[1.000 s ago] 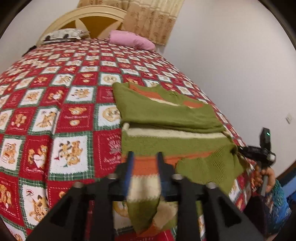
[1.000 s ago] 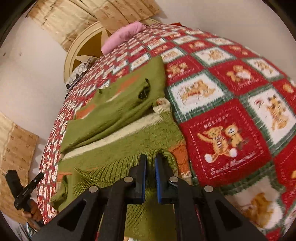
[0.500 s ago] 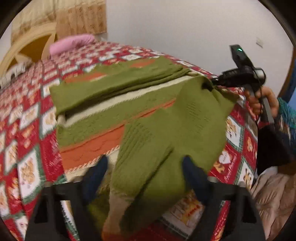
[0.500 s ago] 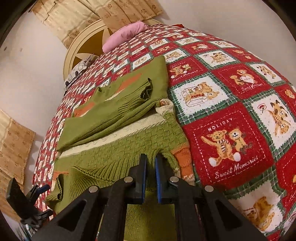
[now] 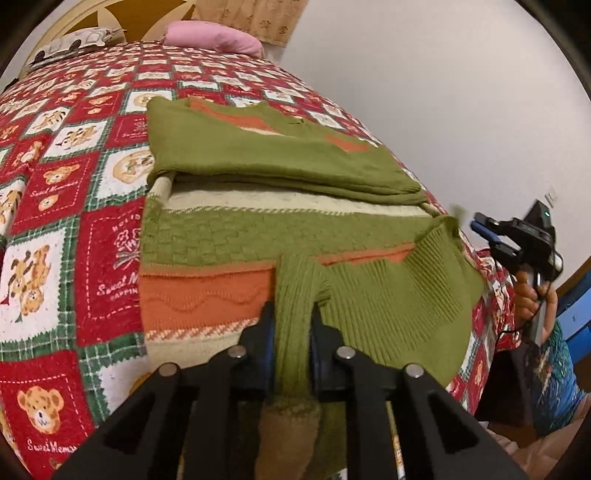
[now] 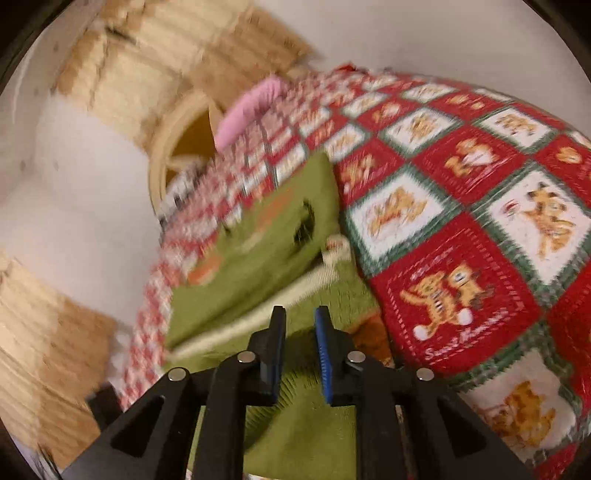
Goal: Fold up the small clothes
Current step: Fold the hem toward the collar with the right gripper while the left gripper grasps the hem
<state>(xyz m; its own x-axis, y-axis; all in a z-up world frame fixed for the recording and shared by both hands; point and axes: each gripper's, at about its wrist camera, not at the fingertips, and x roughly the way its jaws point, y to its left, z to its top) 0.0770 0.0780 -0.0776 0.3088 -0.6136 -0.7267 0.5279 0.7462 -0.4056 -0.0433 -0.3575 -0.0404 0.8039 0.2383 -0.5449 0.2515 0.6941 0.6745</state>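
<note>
Nearest in the left wrist view: left gripper (image 5: pixel 291 325), jaws just closed in and pinching a bunched ribbed sleeve (image 5: pixel 295 295) of the sweater (image 5: pixel 229 236). Knit in bands: cream at the hem, then orange, then basket-weave olive green, then a cream stripe. Lying on the bed's quilt (image 5: pixel 74 184), red, white and green squares with bears. Upper part folded down over the body as a plain green layer with orange patches. Ribbed green panel spread toward the right edge of the bed. Beyond it, right gripper (image 5: pixel 480 230) in a hand (image 5: pixel 532 295), jaws just opened, slightly spread, nothing between them in its own blurred view, green knit lying just beneath. Farthest: pink pillow (image 5: pixel 214 37) by the headboard (image 5: pixel 110 14).
</note>
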